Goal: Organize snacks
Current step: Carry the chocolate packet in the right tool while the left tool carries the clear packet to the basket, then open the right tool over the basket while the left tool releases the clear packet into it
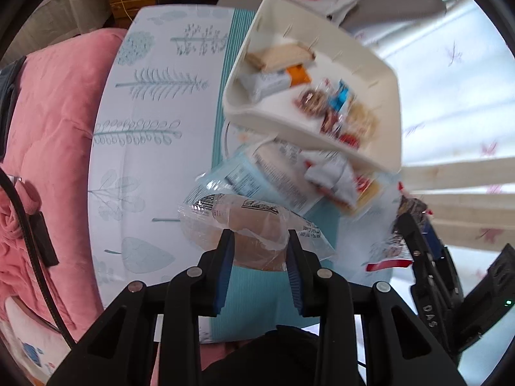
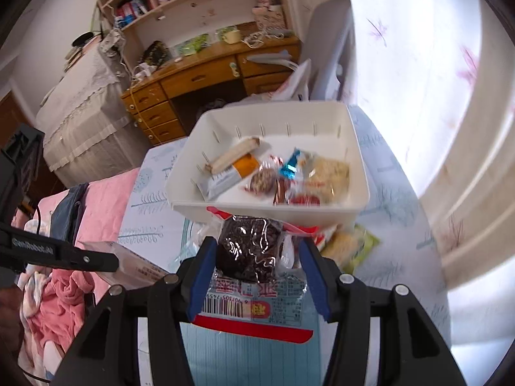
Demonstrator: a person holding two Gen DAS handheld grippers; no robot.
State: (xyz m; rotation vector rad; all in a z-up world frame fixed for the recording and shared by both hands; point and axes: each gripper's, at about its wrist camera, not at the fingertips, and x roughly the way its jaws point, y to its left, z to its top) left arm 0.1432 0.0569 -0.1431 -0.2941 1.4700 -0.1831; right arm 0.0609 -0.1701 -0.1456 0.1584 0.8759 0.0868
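1. Left wrist view. Left gripper [image 1: 260,241]: black frame, blue ribbed pads, clamped on a bun pack [image 1: 238,228], a soft round pale-brown bun in clear crinkled film. The grip sits on the near edge of the pack, likely so the bulk hangs free for dropping into the bin.
2. Bin [image 1: 384,67]: cream plastic, rectangular, rounded corners, thin slots in its walls. It lies far and right of the bun pack, on a table cloth [image 1: 145,128] printed with teal leaves. Inside it: a wafer bar, a white-and-orange bar and small glossy wrapped sweets, blurred.
3. Loose packs [image 1: 276,173]: flat, pale blue and white film with printed labels, lying between the bin and the bun pack, outside the bin and apparently still to be sorted.
4. Right gripper, at the right edge: it holds a red-edged pack; detail unclear here.
5. Right wrist view. Right gripper [image 2: 257,251]: same build, clamped on a cake pack [image 2: 249,251], a dark crumbly cake in shiny clear film with a red border and a barcode at the near end. It is held just near of the bin's front wall, apart from it, seemingly ready to be lifted over.
6. Bin [image 2: 273,114]: open top, contents gathered toward the near and right side.
7. Pink blanket [image 2: 106,193]: soft, quilted, at left.
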